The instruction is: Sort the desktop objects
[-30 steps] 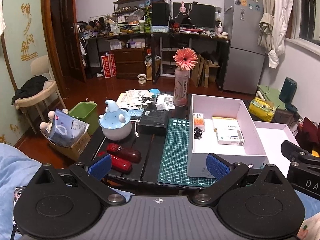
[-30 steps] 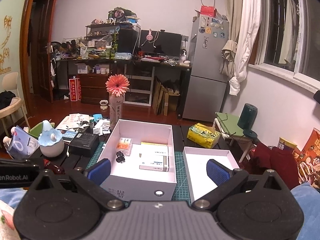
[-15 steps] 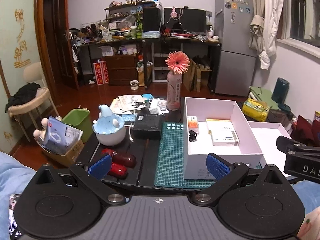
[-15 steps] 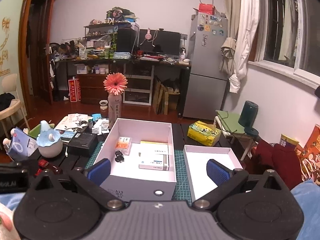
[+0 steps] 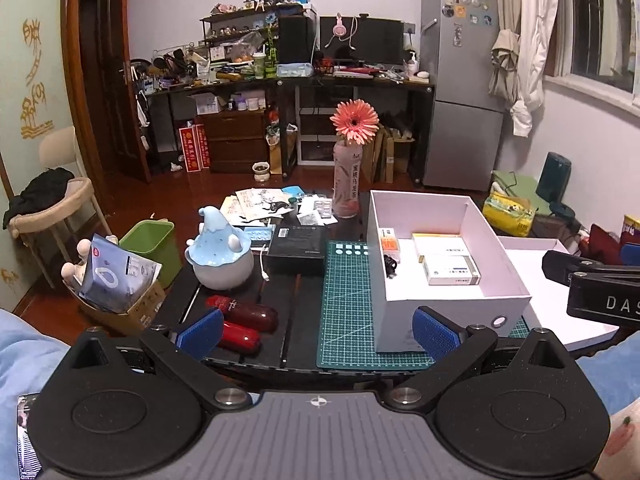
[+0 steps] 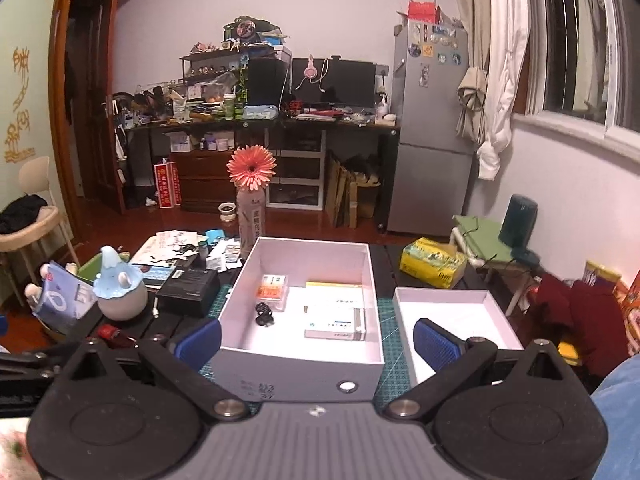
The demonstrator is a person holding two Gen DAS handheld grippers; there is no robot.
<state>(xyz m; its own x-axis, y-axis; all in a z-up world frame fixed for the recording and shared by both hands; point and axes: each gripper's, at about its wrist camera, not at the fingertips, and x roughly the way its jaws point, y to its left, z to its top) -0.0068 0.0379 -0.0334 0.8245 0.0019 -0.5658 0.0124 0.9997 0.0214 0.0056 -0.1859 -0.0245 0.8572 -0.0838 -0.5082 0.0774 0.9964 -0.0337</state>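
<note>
both tongs backed off and up, nothing in hand

left tongs (image 5: 318, 330): spread wide, empty. blue pads (image 5: 200, 332) hang over the near edge of the counter (image 5: 294, 292). vs 1 s ago the view has pulled back and risen: more room shows, the white box (image 5: 448, 308) sits further from the lens, and the horizon has levelled out.

right tongs (image 6: 316, 344): also spread wide, empty, lined up roughly on the white box (image 6: 296, 364) front wall. framing barely moved over the last sec, only a slight lift.

contents of box unchanged: orange pack (image 5: 389, 239), small black clip-like thing (image 5: 390, 265), two flat cartons (image 5: 452, 270) stacked toward the right side. shallow white lid/tray (image 6: 452, 312) just right of the box, nothing in it.

still loose on the counter, left side: two red cases (image 5: 242, 320) side by side near the front edge, blue-hatted figure (image 5: 219, 254), black box (image 5: 298, 246) with a white cable beside it, papers + blister packs (image 5: 288, 212) at the far end by the flower bottle (image 5: 347, 188).

reading: looks like a pause between picks. no item shifted, so the sort is part done, w/ most of the left-side clutter still to go. red cases are nearest the left tongs, so prob. the next candidate; they are rounded and glossy, may roll or slip if pinched off-centre.
</note>
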